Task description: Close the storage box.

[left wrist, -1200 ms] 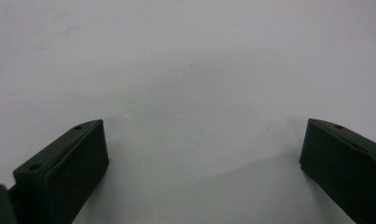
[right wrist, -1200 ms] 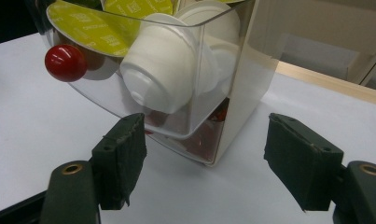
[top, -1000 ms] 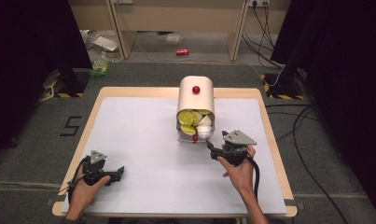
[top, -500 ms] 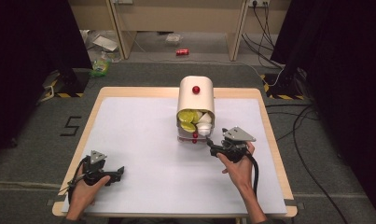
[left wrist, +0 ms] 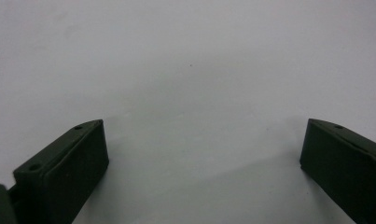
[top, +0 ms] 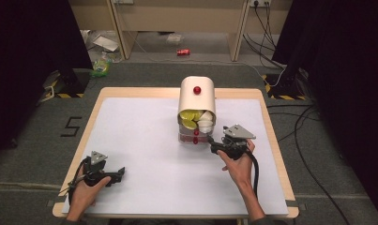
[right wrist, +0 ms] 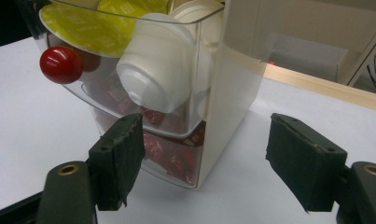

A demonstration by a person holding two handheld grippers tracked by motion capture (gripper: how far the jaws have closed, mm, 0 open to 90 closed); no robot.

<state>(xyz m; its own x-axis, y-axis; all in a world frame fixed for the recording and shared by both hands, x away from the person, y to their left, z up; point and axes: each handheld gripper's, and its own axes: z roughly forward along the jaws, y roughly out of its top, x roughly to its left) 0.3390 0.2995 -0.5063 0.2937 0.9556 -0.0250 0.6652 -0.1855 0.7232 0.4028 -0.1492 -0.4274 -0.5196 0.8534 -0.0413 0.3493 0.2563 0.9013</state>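
A cream-coloured capsule dispenser (top: 196, 101) stands near the far middle of the white-topped bench (top: 144, 140), its clear upper drawer (right wrist: 143, 65) pulled open toward the person and packed with yellow-lidded capsules (right wrist: 83, 28) and white capsules (right wrist: 153, 77). A red knob (right wrist: 60, 64) sits on the drawer's front; a lower clear drawer (right wrist: 171, 156) beneath it holds red capsules. The right gripper (top: 215, 146), held in the person's right hand (top: 238, 164), hovers just beside the dispenser's near right corner, its jaws released and standing wide, with the corner of the lower drawer showing between them and nothing pressed against the pads. The left gripper (top: 117, 174) rests low near the bench's near left corner, well apart from the dispenser, its jaws likewise spread and empty over bare white surface.
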